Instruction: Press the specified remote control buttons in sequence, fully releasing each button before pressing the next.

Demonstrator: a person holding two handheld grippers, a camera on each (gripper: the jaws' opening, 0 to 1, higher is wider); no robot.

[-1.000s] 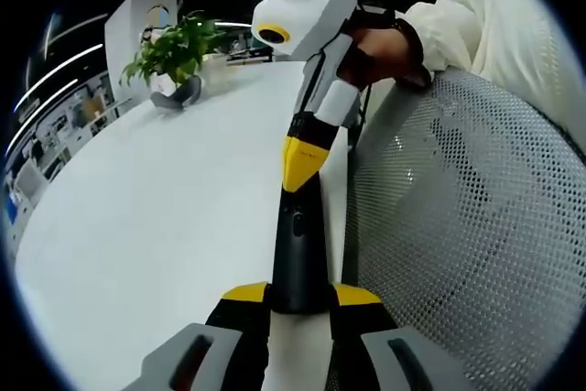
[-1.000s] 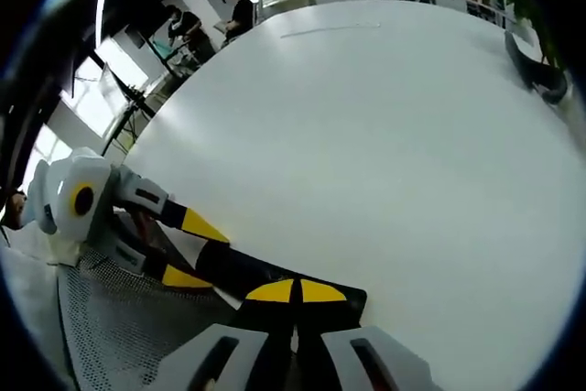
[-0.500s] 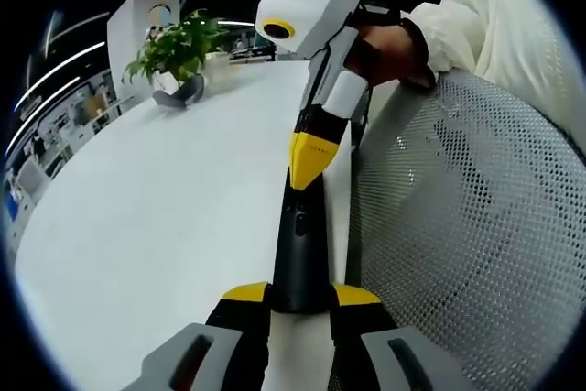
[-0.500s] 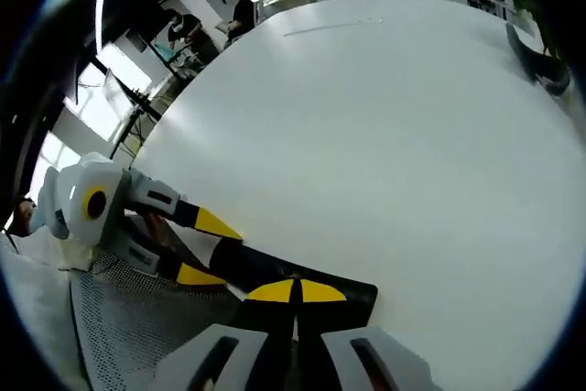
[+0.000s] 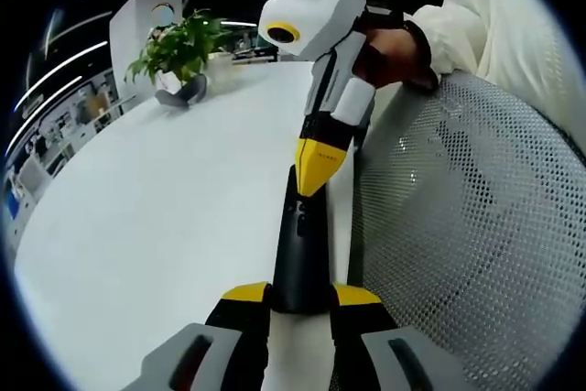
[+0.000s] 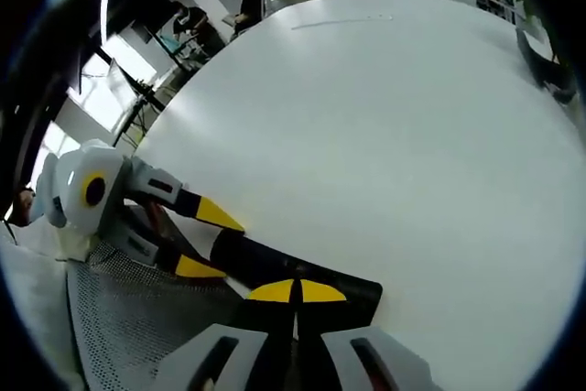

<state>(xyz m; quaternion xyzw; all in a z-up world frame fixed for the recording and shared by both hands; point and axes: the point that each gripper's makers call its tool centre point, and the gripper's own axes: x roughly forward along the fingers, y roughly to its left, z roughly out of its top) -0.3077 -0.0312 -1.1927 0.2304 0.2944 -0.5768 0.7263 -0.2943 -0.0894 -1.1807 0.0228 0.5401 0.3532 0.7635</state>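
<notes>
While the left gripper point(image 5: 299, 295) clamps the remote point(image 5: 300, 249), the right gripper point(image 5: 318, 169) — fingers together — touches it.

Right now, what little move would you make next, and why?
Probably ease the right hand-held gripper straight down onto the button: its shut yellow tips sit over the upper face of the dark remote, which the left hand-held gripper clamps at the white table edge.

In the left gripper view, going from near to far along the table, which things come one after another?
Left gripper shut on the black remote control → right gripper, its closed yellow tips at the remote's far part → potted plant at the far end of the white table.
</notes>
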